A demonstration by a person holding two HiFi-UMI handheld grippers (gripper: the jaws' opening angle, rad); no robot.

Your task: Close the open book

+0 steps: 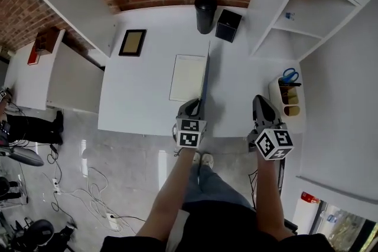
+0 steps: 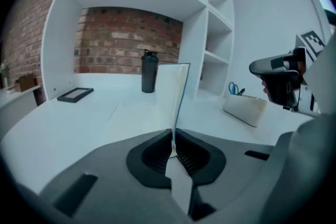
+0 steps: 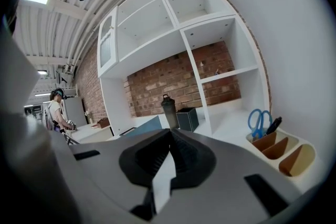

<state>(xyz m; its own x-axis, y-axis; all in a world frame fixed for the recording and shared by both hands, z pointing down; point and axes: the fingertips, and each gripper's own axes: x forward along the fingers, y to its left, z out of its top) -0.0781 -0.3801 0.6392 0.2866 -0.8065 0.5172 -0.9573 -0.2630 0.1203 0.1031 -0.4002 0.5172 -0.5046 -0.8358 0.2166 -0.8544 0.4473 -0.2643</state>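
There it was: your left tool (image 1: 193, 105) was clamped on the near edge of the book's right-hand cover (image 1: 205, 77). The pads pressed on both faces of that thin board, and the cover stood bolt upright, edge-on from your head view. The book (image 1: 188, 77) itself lay on the white surface (image 1: 139, 97) in front of the black bottle (image 1: 205, 11), on the bottle's side nearest you. Its left half was flat, pale page facing up.

Pinching low at the near edge made sense, by my read. It gave you a lever on the cover without the tool blocking the page it had to fall onto. Standing vertical, the cover was at its tipping point, so I'd have called the job about half done. What it seemed to need next was a swing over to the left and a gentle lowering, since a release from upright could have let it drop either way.

Your right tool (image 1: 260, 102) hung to the right of the bottle and nearer you, well apart from the book. Its jaws were pressed together on nothing, out of the cover's path. A desk organiser (image 1: 287, 104) with scissors sat further right of the bottle again.
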